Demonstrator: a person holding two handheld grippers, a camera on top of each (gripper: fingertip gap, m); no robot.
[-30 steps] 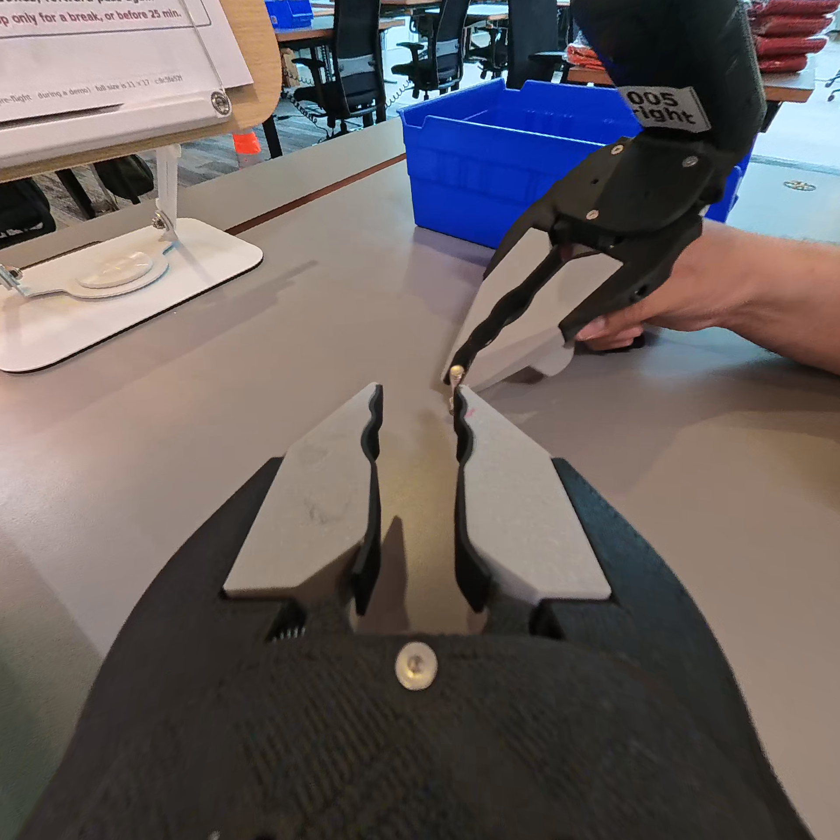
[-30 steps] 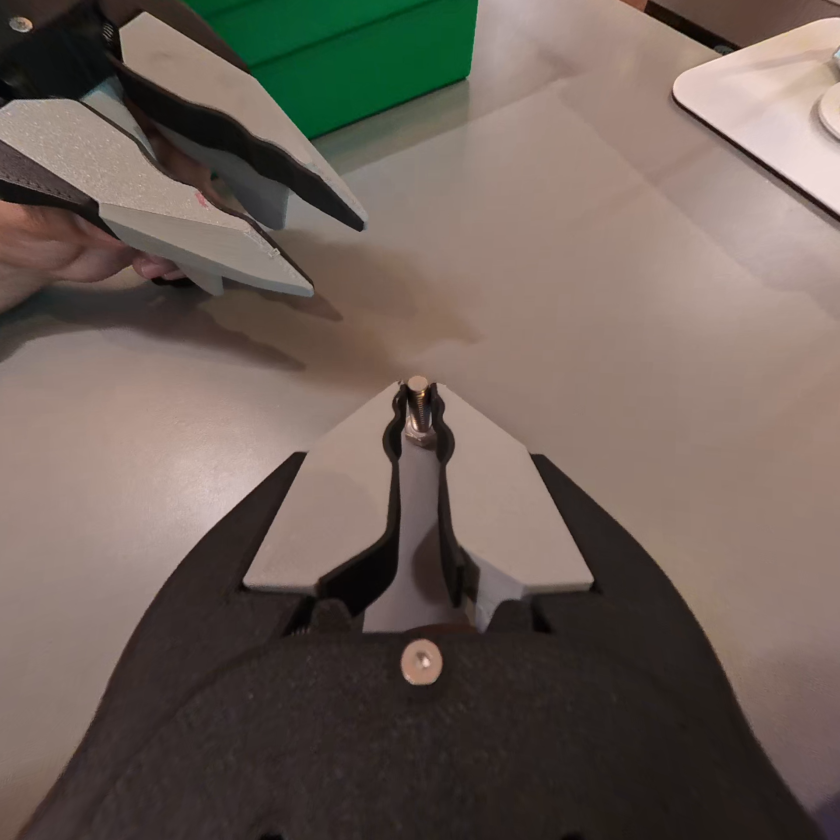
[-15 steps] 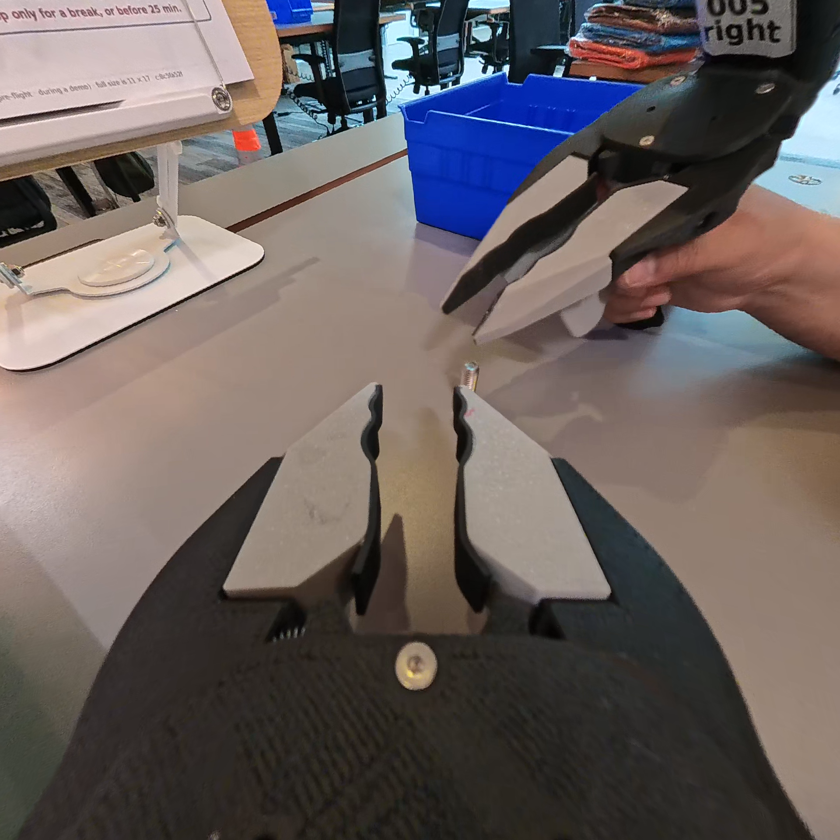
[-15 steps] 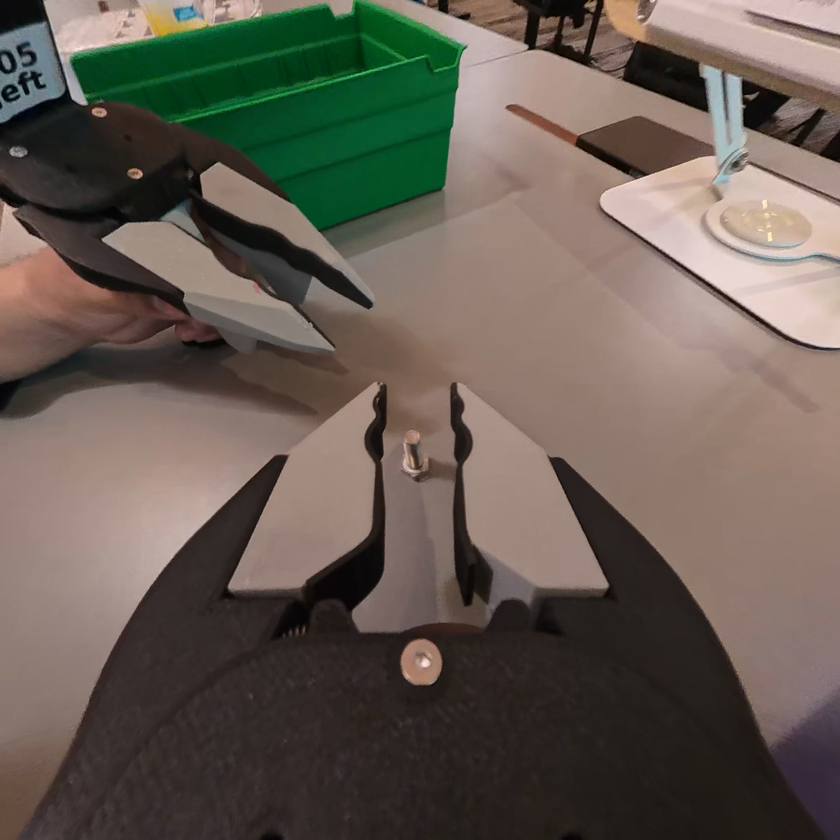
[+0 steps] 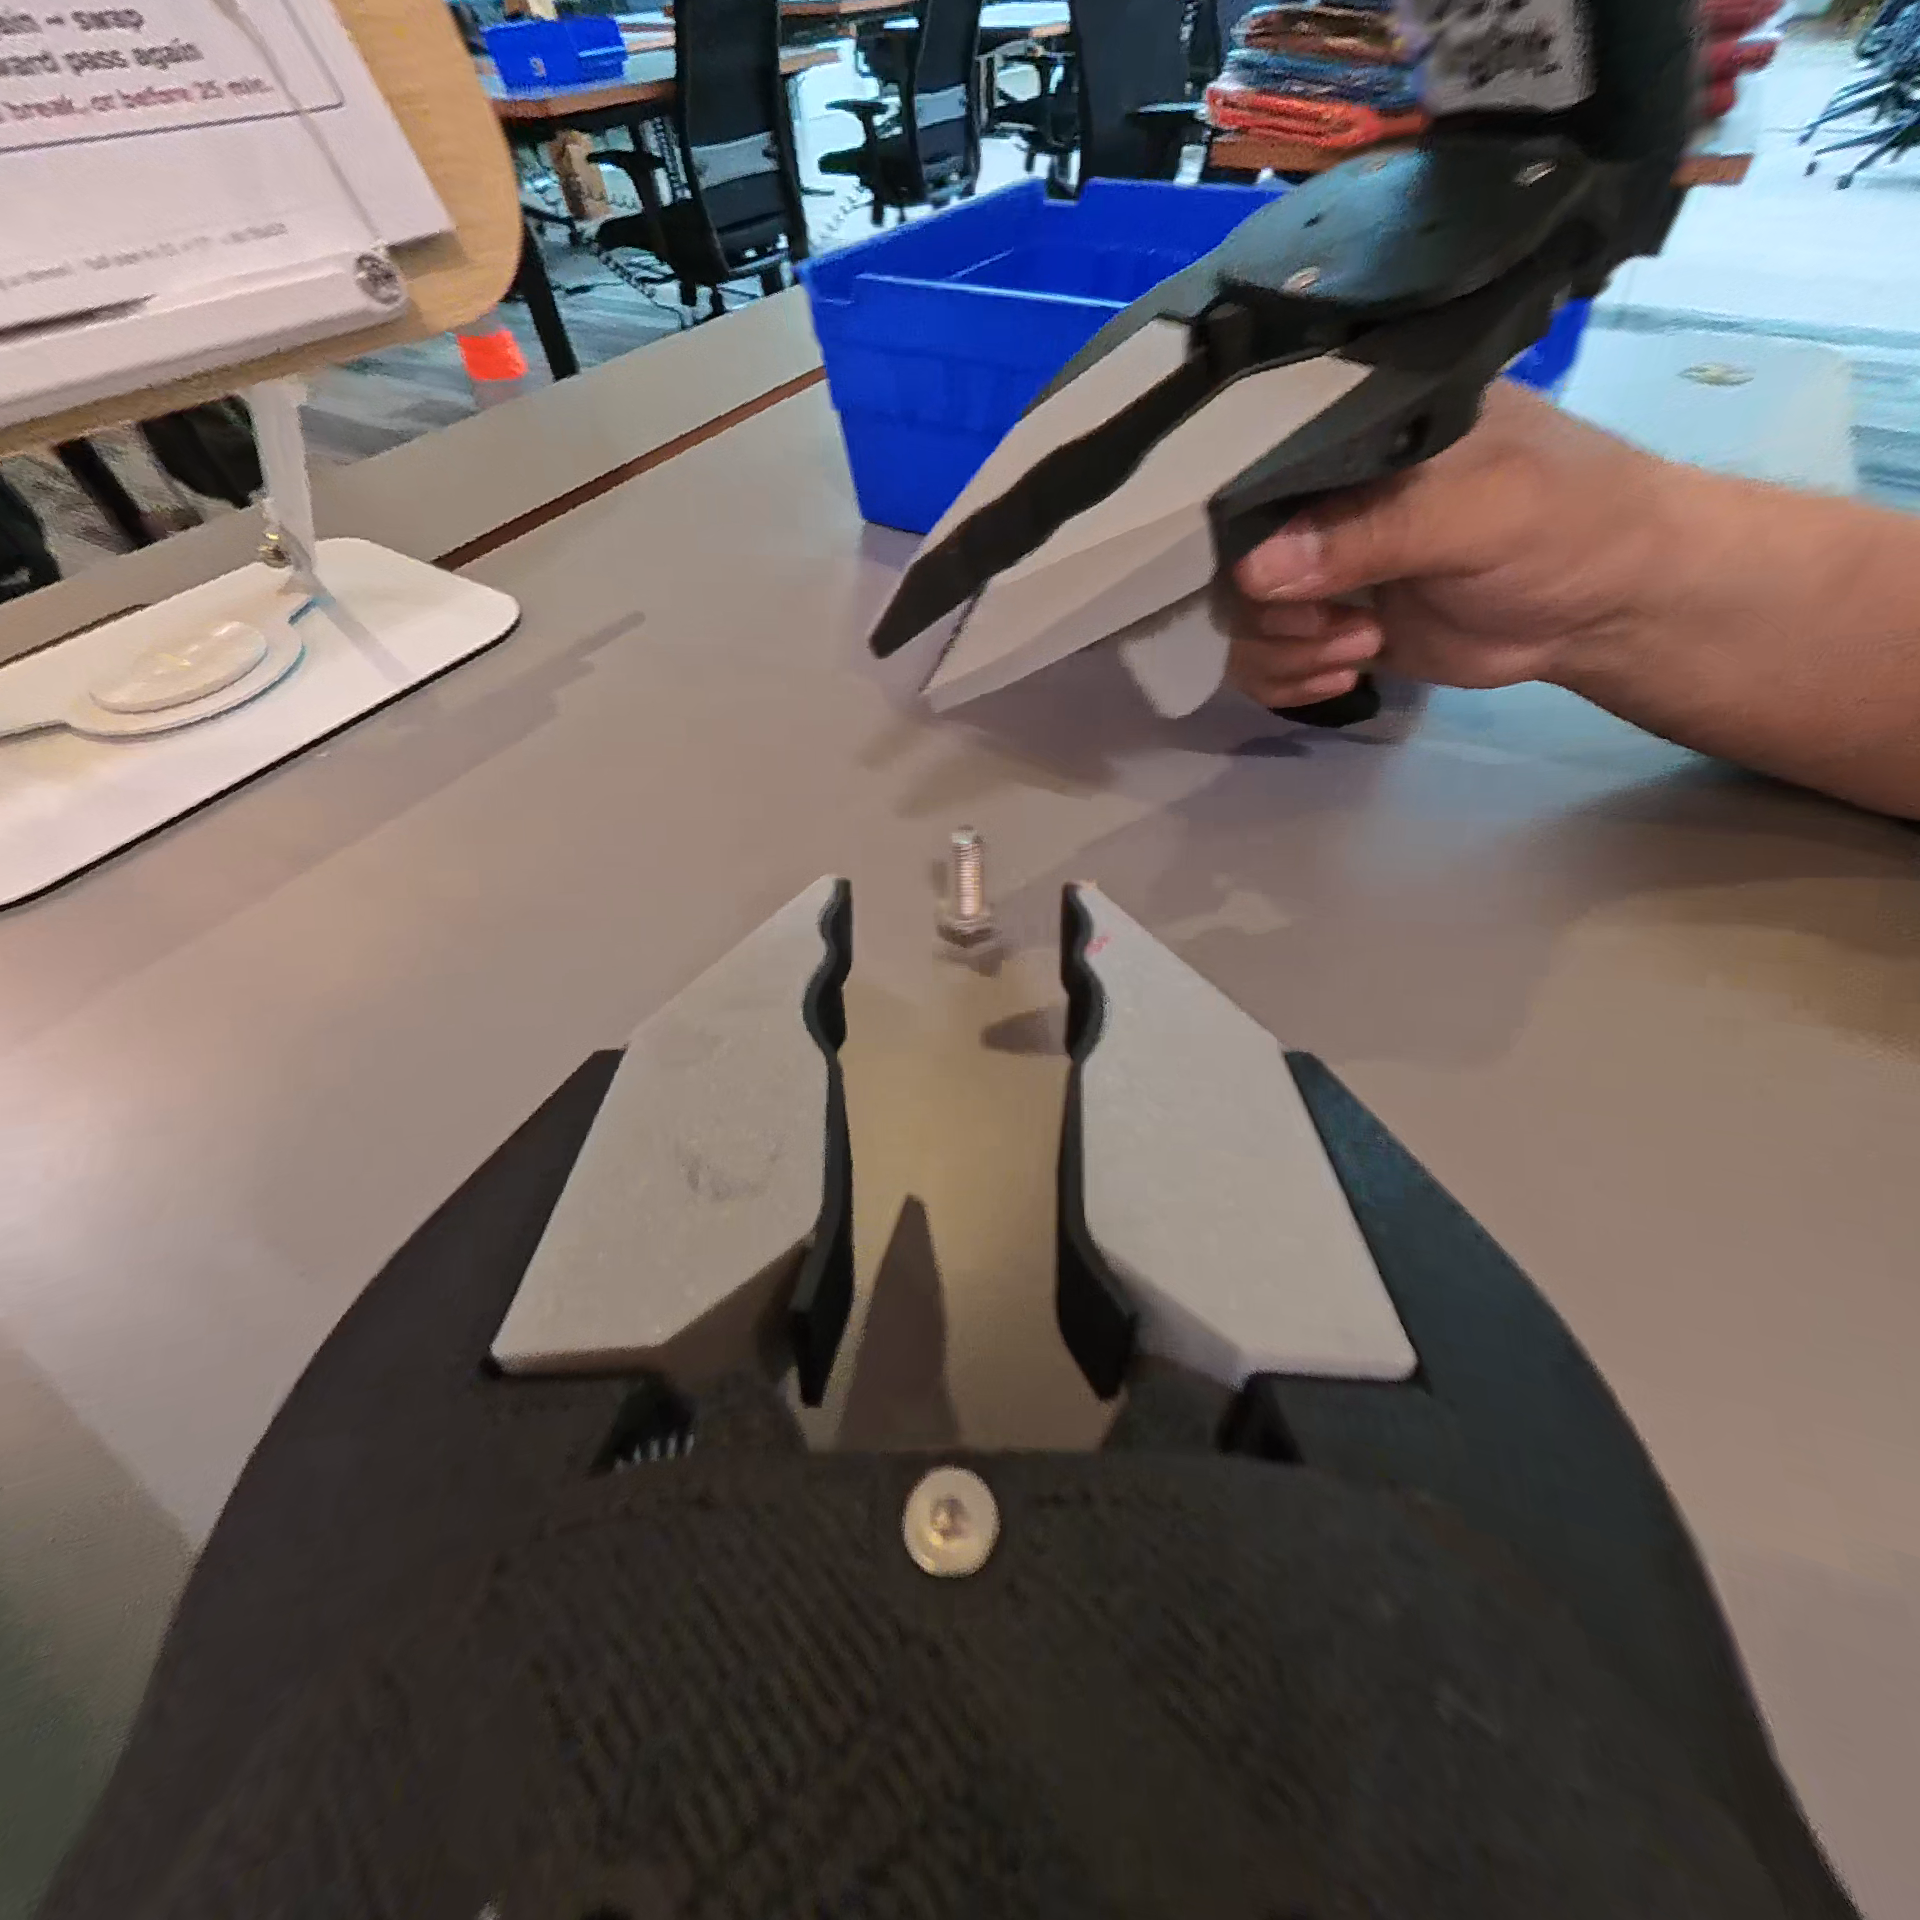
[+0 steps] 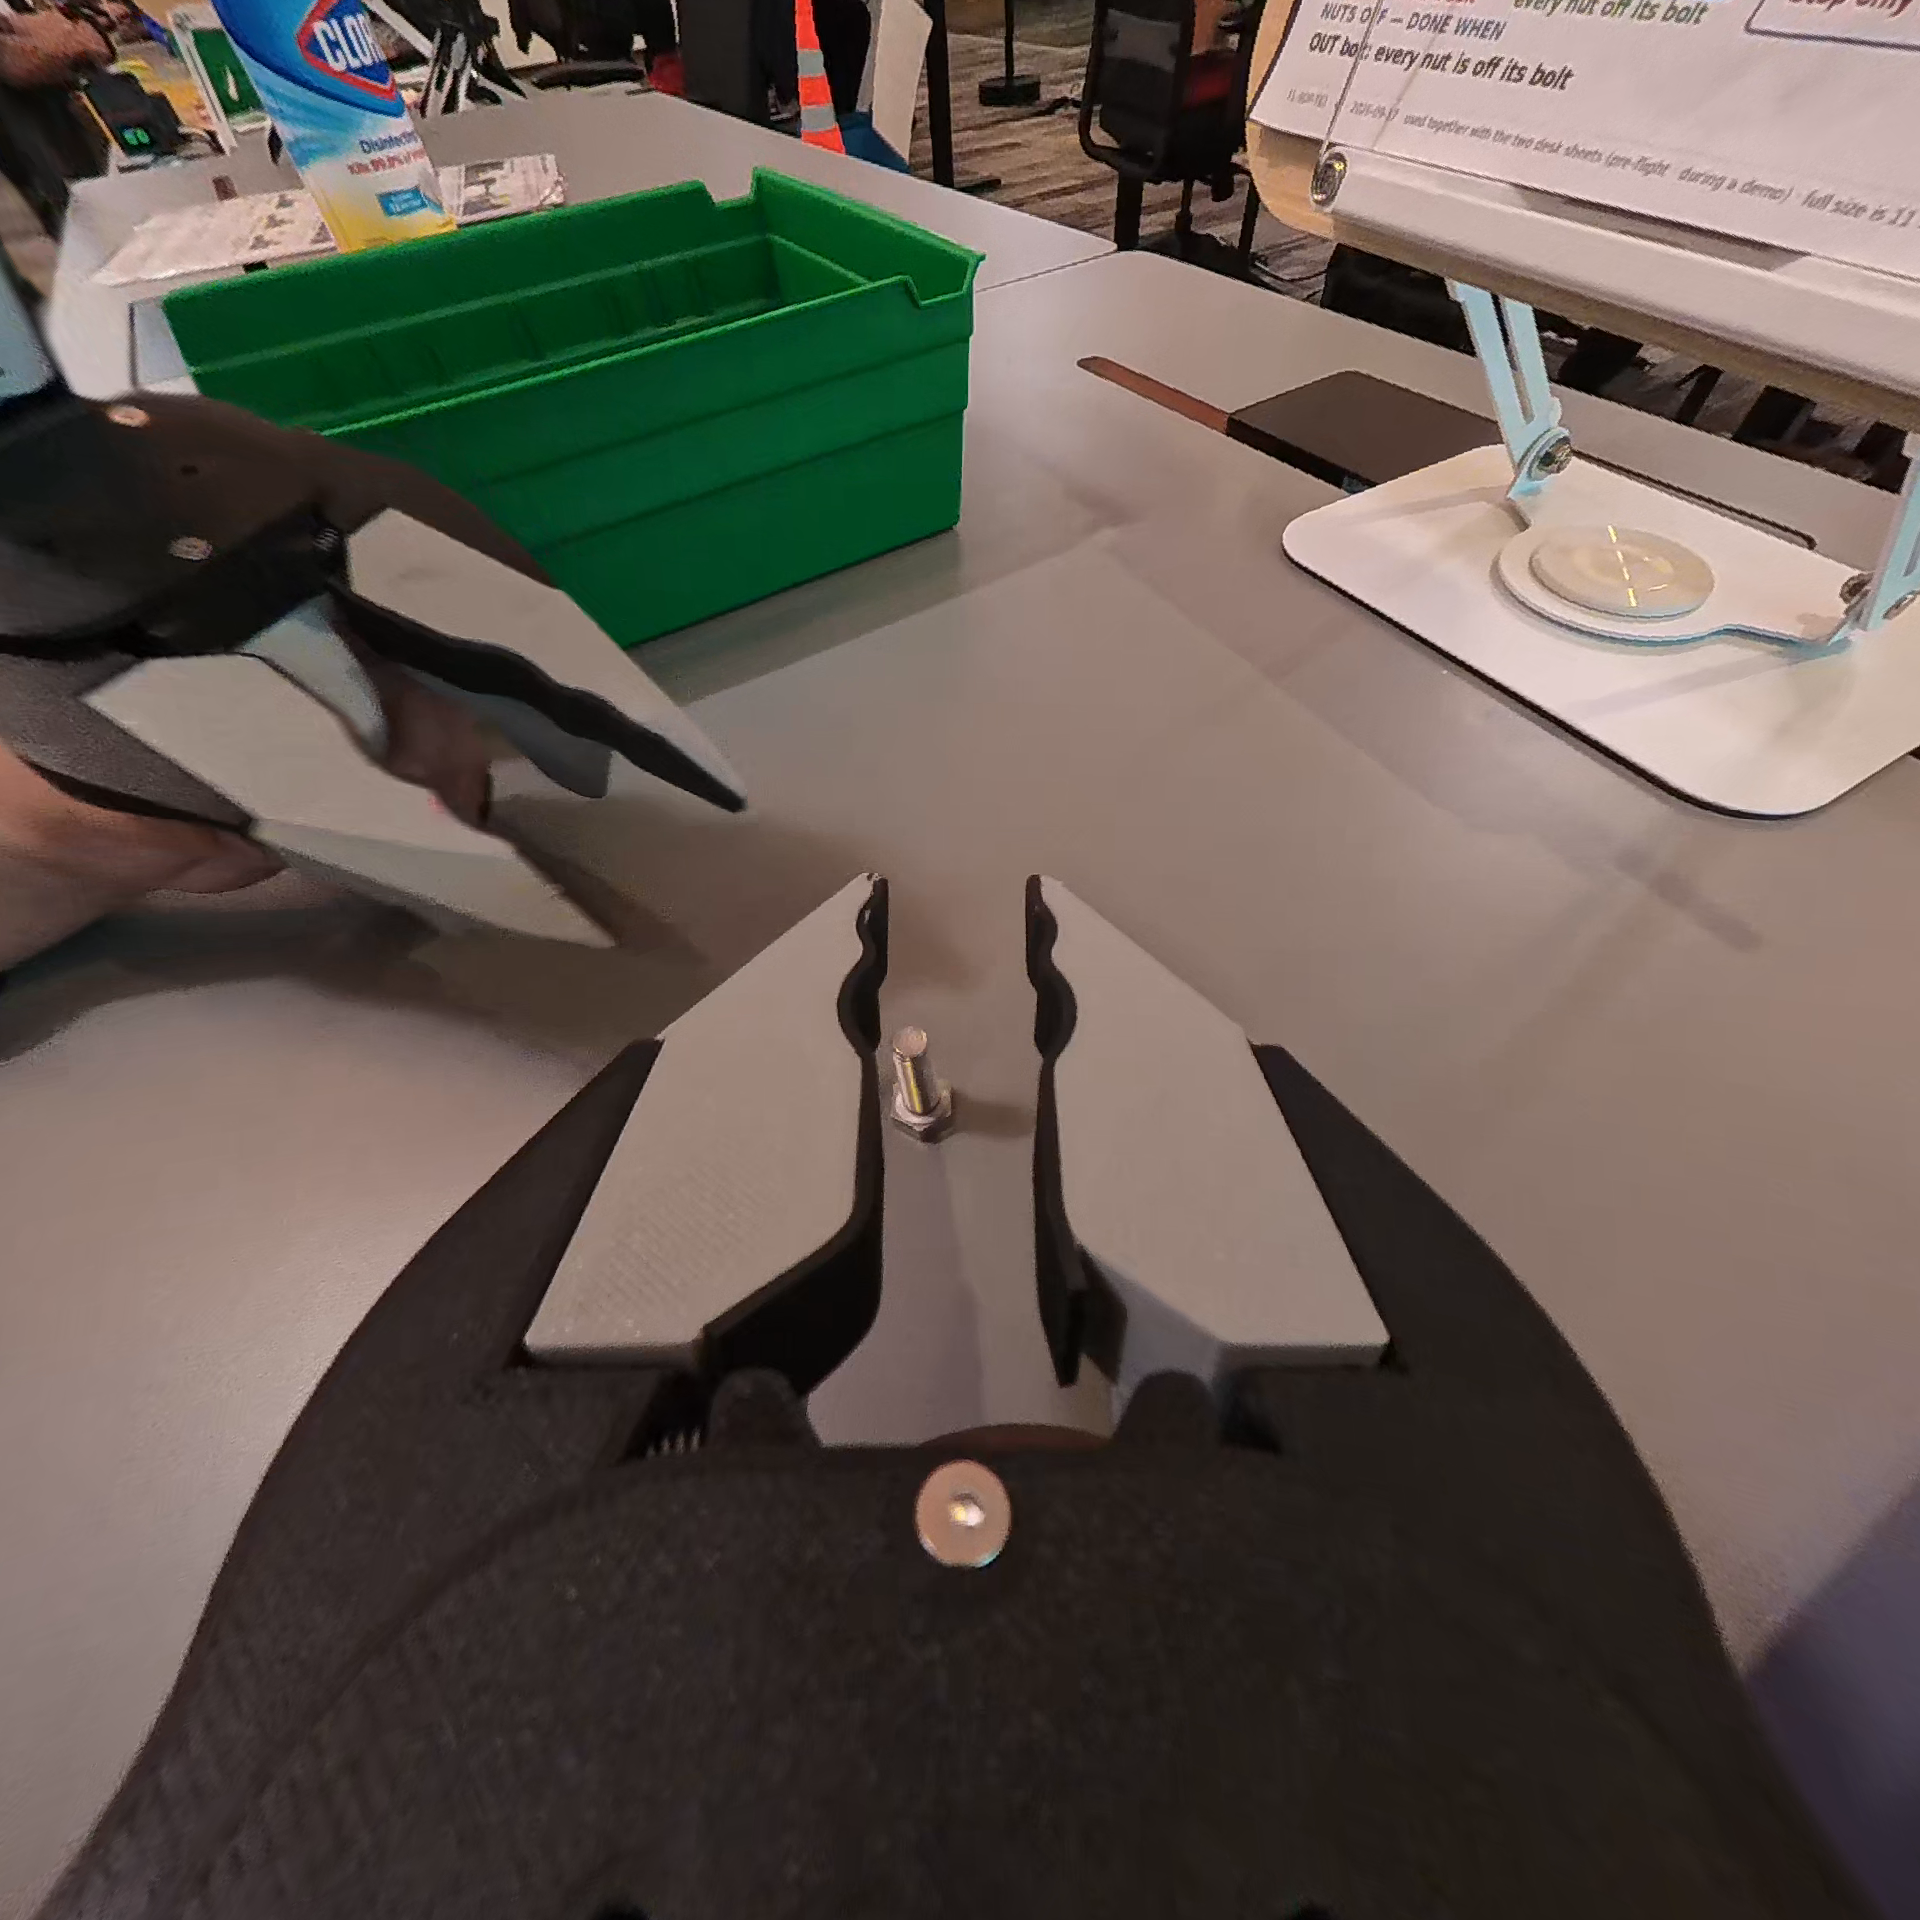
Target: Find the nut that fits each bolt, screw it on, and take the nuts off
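A small silver bolt [image 5: 965, 888] stands upright on its hex head on the grey table, threads up, with no nut on it. My left gripper [image 5: 956, 894] is open and empty, its tips on either side of the bolt, just short of it. My right gripper [image 6: 954, 894] is open and empty, raised above the table; the bolt [image 6: 914, 1083] shows between its fingers below. The right gripper also shows in the left wrist view [image 5: 914, 649], lifted behind the bolt. The left gripper shows in the right wrist view [image 6: 665, 873], at the left. No nut is in view.
A blue bin [image 5: 935, 343] stands behind the right gripper. A green bin [image 6: 665, 457] stands behind the left gripper, with a wipes canister [image 6: 332, 114] beyond it. A white stand base [image 6: 1558, 623] holding a sheet holder sits by the table's side; it also shows in the left wrist view [image 5: 208, 686]. Spacing between my two grippers at the tips: around 6 cm.
My right gripper let go of the bolt, opened, and rose away, leaving the bolt standing on the table. My left gripper shifted so the bolt sits between its open tips.
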